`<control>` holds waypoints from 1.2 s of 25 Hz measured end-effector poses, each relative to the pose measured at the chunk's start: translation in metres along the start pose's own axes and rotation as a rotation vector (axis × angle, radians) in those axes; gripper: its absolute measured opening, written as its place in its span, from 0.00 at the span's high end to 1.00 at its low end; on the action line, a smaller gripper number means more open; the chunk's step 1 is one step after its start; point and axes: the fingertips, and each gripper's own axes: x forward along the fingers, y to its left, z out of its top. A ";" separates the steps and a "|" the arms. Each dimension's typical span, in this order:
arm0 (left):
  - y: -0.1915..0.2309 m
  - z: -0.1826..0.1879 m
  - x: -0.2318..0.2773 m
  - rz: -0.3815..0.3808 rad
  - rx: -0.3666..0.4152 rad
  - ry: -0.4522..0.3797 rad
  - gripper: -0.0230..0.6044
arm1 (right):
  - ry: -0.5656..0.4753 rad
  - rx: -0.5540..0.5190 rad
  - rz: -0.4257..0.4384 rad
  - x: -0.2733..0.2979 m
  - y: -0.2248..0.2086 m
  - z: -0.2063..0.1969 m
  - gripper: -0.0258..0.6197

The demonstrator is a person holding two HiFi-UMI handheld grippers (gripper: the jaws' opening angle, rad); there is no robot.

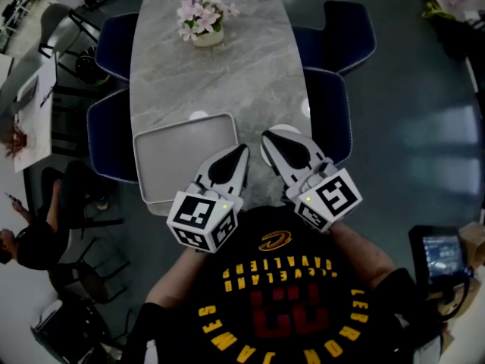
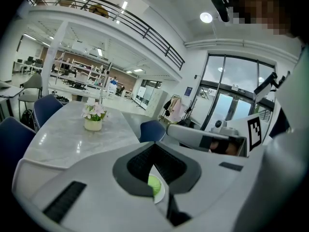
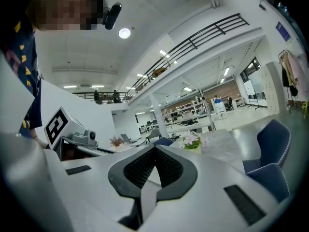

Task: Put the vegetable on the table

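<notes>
The person is holding both tools low over the near end of the table [image 1: 220, 82], and neither is carrying anything. The left tool [image 2: 154, 145] is showing its jaws closed together at the tips, with only the dark padded hollow left between them, and the right tool [image 3: 155, 149] is sitting the same way, tips meeting and nothing clamped. Through the hollow of the left tool the vegetable [image 2: 153, 185], a small pale green piece, is showing on a white plate [image 2: 161, 193]. From the head view that plate is lying on the table just right of the grey tray [image 1: 182, 154], mostly covered by the right tool, which is hiding the vegetable there. The flower pot [image 1: 204, 32] is standing well apart at the far end. As a judgement, this is fitting two stages: the vegetable waiting on its plate to be lifted onto the bare table, or the plate and its vegetable already resting on the table as wanted, with the tools idling. If the first, any pick-up is calling for jaws parting before they come down around such a small, soft-looking piece
</notes>
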 end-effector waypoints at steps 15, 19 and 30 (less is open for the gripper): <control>0.000 -0.003 0.002 0.001 -0.006 0.013 0.96 | 0.015 0.008 0.001 0.001 0.000 -0.004 0.95; -0.001 -0.005 0.003 0.000 -0.006 0.016 0.96 | 0.018 0.011 0.002 -0.001 0.000 -0.006 0.95; -0.004 -0.007 0.008 0.004 -0.013 0.025 0.96 | 0.027 0.021 0.006 -0.003 -0.003 -0.008 0.95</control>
